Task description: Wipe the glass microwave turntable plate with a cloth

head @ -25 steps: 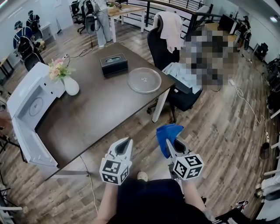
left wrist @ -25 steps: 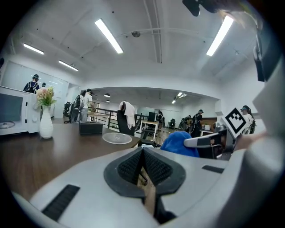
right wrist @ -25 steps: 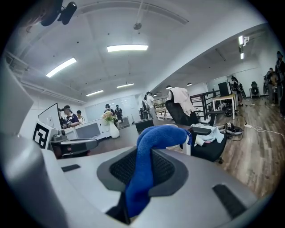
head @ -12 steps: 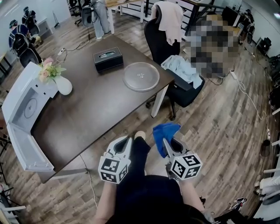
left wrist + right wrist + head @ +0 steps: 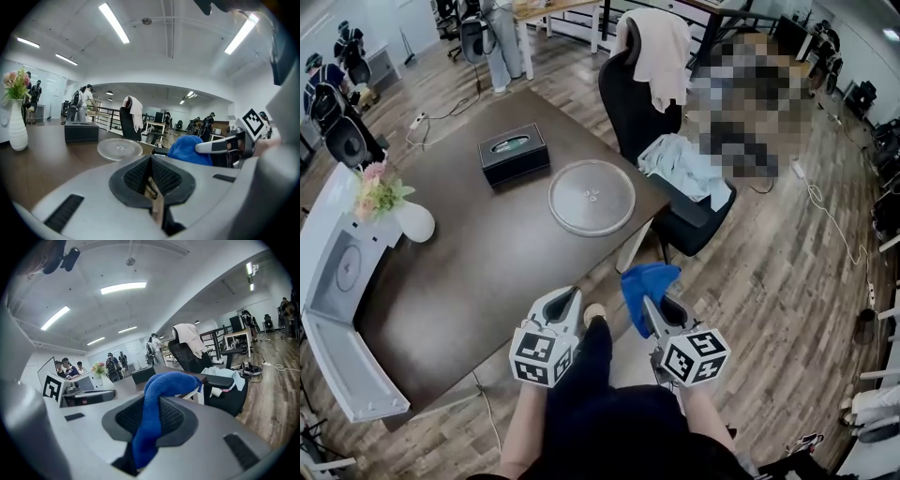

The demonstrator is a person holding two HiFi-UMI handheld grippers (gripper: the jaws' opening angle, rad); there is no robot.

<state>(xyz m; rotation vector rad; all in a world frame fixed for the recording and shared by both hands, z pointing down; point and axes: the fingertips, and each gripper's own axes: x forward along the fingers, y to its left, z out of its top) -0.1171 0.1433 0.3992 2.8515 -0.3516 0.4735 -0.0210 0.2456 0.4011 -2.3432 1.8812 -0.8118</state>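
Observation:
The round glass turntable plate (image 5: 592,197) lies flat on the dark table (image 5: 469,253) near its right corner; the left gripper view shows the plate (image 5: 120,149) ahead. A blue cloth (image 5: 645,289) is pinched in my right gripper (image 5: 649,302), which is held off the table's near edge, short of the plate. The cloth (image 5: 157,404) drapes out between the jaws. My left gripper (image 5: 567,305) is shut with nothing in it, beside the right one, over the table's near edge.
A black tissue box (image 5: 514,152) sits left of the plate. A white vase with flowers (image 5: 401,214) and an open white microwave (image 5: 337,309) stand at the table's left. A black office chair (image 5: 661,141) with draped clothes stands beyond the right corner. People stand far back.
The whole view has drawn closer to the table: plate and box sit lower and nearer in frame. Both grippers keep their pose, the cloth still held.

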